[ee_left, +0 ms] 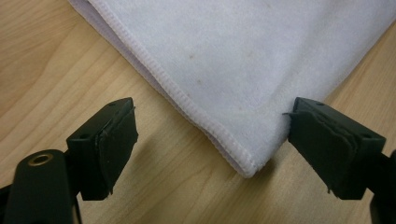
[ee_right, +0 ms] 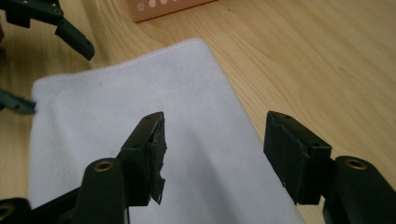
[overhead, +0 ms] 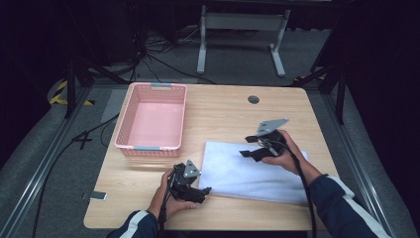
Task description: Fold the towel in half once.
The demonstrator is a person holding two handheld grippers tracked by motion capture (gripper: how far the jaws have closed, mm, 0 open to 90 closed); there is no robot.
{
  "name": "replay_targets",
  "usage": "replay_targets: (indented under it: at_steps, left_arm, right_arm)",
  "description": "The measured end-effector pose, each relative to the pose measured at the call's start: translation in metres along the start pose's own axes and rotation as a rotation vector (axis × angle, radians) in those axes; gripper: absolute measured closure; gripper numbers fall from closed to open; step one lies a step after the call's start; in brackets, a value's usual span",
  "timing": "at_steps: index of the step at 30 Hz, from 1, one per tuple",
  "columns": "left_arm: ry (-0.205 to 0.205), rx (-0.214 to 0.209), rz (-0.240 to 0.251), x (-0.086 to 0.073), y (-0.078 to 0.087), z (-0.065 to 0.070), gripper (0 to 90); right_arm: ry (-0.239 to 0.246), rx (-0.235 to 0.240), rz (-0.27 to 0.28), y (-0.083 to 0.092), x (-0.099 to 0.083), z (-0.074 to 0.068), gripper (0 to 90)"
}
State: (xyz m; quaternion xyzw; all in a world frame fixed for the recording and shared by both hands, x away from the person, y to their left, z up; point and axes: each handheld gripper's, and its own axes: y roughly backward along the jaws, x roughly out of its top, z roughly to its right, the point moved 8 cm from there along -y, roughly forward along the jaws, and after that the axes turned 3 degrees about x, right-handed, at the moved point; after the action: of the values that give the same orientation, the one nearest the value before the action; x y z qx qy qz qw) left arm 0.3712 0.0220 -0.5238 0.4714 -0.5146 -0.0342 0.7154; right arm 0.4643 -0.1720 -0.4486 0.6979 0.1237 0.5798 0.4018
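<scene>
The counter (overhead: 228,114) was a broad slab of pale wood-grain laminate with rounded corners. On its near right part lay the white cloth (overhead: 247,171), folded into a flat, thick rectangle; its surface looked soft and napped, its edges stitched with a fine ribbed hem. The fold seemed finished, and moving the cloth into the pink basket (overhead: 130,119) at the far left looked to be what remained, a rectangular plastic basket with perforated walls, nothing in it. The right hand-held gripper (overhead: 247,147) hovered over the cloth's right half, jaws spread and clear of the fabric. The left hand-held gripper (overhead: 207,191) sat at the cloth's near left corner, jaws spread either side of it, not pinching.
</scene>
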Motion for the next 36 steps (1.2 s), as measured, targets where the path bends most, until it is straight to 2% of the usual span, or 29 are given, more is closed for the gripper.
replay_targets:
  at_steps: [1, 2, 3, 4, 5, 6, 7, 9, 10, 12, 14, 15, 16, 18, 21, 25, 26, 27, 29, 30, 31, 32, 33, 34, 35, 36]
  left_arm:
    - [0.002, -0.01, -0.012, -0.001, 0.0, -0.001, 15.9]
    - [0.002, -0.01, -0.012, -0.001, 0.0, -0.001, 15.9]
    - [0.014, -0.01, -0.009, -0.002, -0.001, -0.001, 15.9]
    - [0.027, -0.008, -0.03, -0.006, -0.001, -0.002, 15.8]
    - [0.027, -0.008, -0.03, -0.006, -0.001, -0.002, 15.8]
    - [0.025, -0.008, -0.013, -0.006, -0.002, -0.003, 15.8]
    - [0.032, -0.004, -0.016, -0.007, -0.001, -0.003, 15.7]
    - [0.036, 0.0, -0.008, -0.007, -0.001, -0.005, 15.5]
    - [0.036, 0.001, -0.01, -0.007, -0.001, -0.006, 15.5]
    - [0.028, 0.012, -0.015, -0.009, 0.0, -0.006, 15.3]
    - [0.034, 0.015, 0.001, -0.009, -0.001, -0.005, 15.0]
    - [0.009, 0.025, 0.001, -0.009, -0.001, -0.006, 14.8]
    - [0.014, 0.023, -0.002, -0.009, -0.002, -0.004, 14.3]
    - [-0.014, 0.019, -0.001, -0.01, -0.002, -0.001, 14.3]
    - [-0.029, 0.002, -0.005, -0.01, -0.002, 0.004, 14.4]
    - [-0.054, 0.003, -0.004, -0.006, -0.007, 0.011, 14.9]
    - [-0.063, -0.001, -0.006, -0.005, -0.008, 0.012, 14.9]
    - [-0.065, -0.001, 0.002, -0.003, -0.01, 0.013, 15.0]
    - [-0.06, -0.001, 0.007, -0.001, -0.012, 0.015, 15.5]
    - [-0.064, 0.004, 0.012, 0.001, -0.013, 0.015, 17.1]
    - [-0.062, 0.001, 0.007, 0.002, -0.012, 0.016, 22.5]
    - [-0.067, -0.002, 0.018, 0.005, -0.012, 0.015, 34.8]
    - [-0.067, -0.002, 0.018, 0.005, -0.012, 0.015, 43.5]
    - [-0.062, -0.002, 0.017, 0.006, -0.012, 0.016, 51.8]
    - [-0.062, 0.004, 0.021, 0.007, -0.012, 0.014, 51.8]
    - [-0.059, 0.006, 0.025, 0.008, -0.012, 0.014, 56.0]
  right_arm:
    - [0.006, 0.025, -0.005, -0.011, 0.007, -0.001, 39.1]
    - [0.006, 0.025, -0.005, -0.011, 0.007, -0.001, 39.1]
    - [0.019, 0.028, -0.017, -0.022, 0.012, -0.001, 40.1]
    - [0.016, 0.059, -0.052, -0.045, 0.022, -0.002, 39.8]
    - [0.016, 0.059, -0.052, -0.045, 0.022, -0.002, 39.8]
    - [0.024, 0.062, -0.065, -0.054, 0.026, -0.002, 40.0]
    - [0.039, 0.059, -0.093, -0.064, 0.028, -0.002, 39.1]
    - [0.027, 0.101, -0.109, -0.079, 0.034, -0.006, 39.2]
    - [0.036, 0.093, -0.119, -0.085, 0.037, -0.006, 39.2]
    - [0.043, 0.114, -0.13, -0.094, 0.041, -0.01, 39.2]
    - [0.066, 0.1, -0.157, -0.105, 0.043, -0.012, 39.0]
    - [0.067, 0.097, -0.167, -0.109, 0.043, -0.012, 38.5]
    - [0.07, 0.09, -0.171, -0.112, 0.043, -0.012, 38.1]
    - [0.056, 0.084, -0.169, -0.116, 0.043, -0.009, 37.5]
    - [0.035, 0.072, -0.174, -0.12, 0.04, -0.003, 33.2]
    - [0.003, 0.091, -0.188, -0.125, 0.034, 0.002, 31.3]
    - [-0.022, 0.101, -0.18, -0.127, 0.032, 0.003, 31.6]
    - [-0.02, 0.108, -0.176, -0.127, 0.032, 0.004, 32.2]
    - [-0.019, 0.127, -0.173, -0.126, 0.032, 0.002, 39.9]
    - [-0.015, 0.14, -0.173, -0.125, 0.033, 0.001, 43.6]
    - [-0.011, 0.145, -0.174, -0.125, 0.033, 0.0, 49.7]
    - [-0.008, 0.169, -0.179, -0.124, 0.033, -0.004, 62.8]
    - [-0.008, 0.169, -0.179, -0.124, 0.033, -0.004, 62.8]
    - [-0.002, 0.183, -0.18, -0.123, 0.033, -0.007, 68.2]
    - [-0.002, 0.183, -0.18, -0.123, 0.033, -0.007, 68.2]
    - [-0.001, 0.183, -0.182, -0.123, 0.034, -0.008, 69.4]
